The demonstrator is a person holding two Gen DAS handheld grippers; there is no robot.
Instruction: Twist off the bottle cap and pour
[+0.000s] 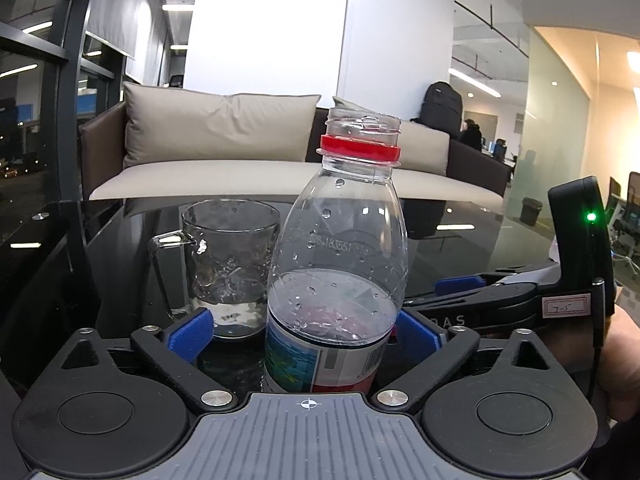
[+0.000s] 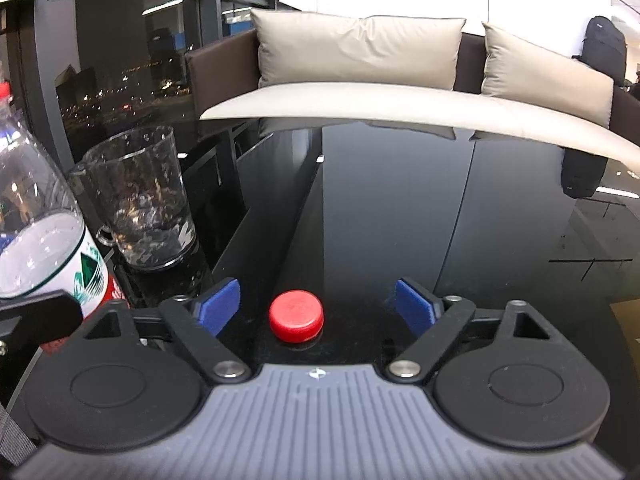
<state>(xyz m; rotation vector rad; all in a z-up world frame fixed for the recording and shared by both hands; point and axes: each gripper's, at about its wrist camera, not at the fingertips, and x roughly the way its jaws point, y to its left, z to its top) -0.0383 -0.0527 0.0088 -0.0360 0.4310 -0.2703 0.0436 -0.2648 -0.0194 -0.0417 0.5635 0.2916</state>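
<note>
A clear plastic bottle (image 1: 340, 264) with a red neck ring, no cap and a little water stands upright on the black glass table (image 1: 460, 240), between the blue pads of my left gripper (image 1: 308, 334). The pads stand apart from its sides, so the gripper is open. Just behind and left of the bottle sits a glass mug (image 1: 228, 264) with some water in it. In the right wrist view the red cap (image 2: 296, 315) lies on the table (image 2: 400, 220) between the wide-apart pads of my right gripper (image 2: 318, 308), untouched. The bottle (image 2: 36, 232) and mug (image 2: 140, 200) show at the left.
A sofa (image 1: 248, 152) with beige cushions runs along the table's far edge. A dark window wall stands at the left. The right gripper's body (image 1: 520, 292) and a hand (image 1: 624, 360) lie close to the right of the bottle. A black backpack (image 1: 442, 106) rests on the sofa.
</note>
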